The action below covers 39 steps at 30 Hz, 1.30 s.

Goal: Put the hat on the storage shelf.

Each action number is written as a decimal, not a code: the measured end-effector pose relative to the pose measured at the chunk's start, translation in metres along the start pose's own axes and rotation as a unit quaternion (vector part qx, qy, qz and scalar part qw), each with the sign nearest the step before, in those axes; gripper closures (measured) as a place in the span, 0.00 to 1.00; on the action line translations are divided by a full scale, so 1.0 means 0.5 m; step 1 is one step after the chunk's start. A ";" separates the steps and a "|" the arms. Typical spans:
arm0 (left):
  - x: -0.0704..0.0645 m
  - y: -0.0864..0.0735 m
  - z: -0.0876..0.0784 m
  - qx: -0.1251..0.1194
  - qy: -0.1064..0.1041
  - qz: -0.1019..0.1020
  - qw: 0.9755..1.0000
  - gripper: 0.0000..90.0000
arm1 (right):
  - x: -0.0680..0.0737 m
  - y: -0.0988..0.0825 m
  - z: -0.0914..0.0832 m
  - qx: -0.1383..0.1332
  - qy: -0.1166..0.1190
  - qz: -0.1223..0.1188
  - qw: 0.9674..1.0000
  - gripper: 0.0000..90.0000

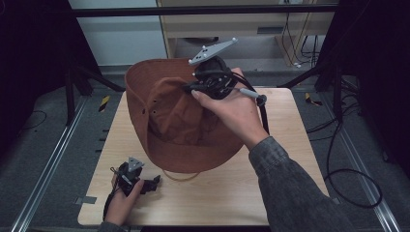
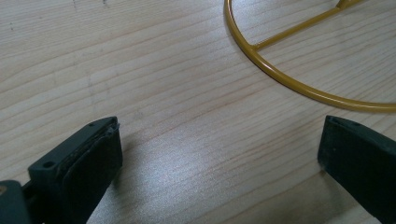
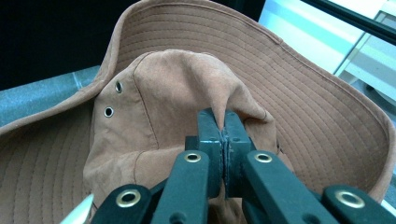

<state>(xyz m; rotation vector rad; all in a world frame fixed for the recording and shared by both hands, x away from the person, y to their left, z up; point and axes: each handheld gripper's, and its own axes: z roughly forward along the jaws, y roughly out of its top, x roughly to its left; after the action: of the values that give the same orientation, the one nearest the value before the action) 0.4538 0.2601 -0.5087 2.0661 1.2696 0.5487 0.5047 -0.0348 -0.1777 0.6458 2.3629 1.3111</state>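
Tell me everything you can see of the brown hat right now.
The brown hat is a soft, suede-like bucket hat with a wide brim stitched in rings and two metal eyelets on its crown. It is tilted above the table, far brim raised. The right gripper is shut on a pinched fold of the crown; the crown sags, creased.

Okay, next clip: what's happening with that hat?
A person works at a wooden table with a claw in each hand. The right claw is shut on a pinch of the brown hat's crown, holding the hat tilted, brim up, over the table. A yellow wire ring lies on the table, partly under the hat. The left claw rests open near the table's front edge, pointing at the ring and holding nothing.
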 end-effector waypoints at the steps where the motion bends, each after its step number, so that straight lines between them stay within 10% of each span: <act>1: 0.000 0.000 0.000 0.000 0.000 0.000 1.000 0.00 | 0.004 0.000 0.006 0.001 0.003 -0.002 1.000 0.99; 39: 0.000 0.000 0.000 0.001 0.000 0.000 1.000 0.00 | 0.038 -0.010 0.070 0.033 0.029 -0.018 0.999 0.99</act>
<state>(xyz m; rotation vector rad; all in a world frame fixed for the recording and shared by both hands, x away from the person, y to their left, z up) 0.4537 0.2600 -0.5085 2.0688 1.2698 0.5469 0.5057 -0.0022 -0.2013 0.5900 2.4607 1.2587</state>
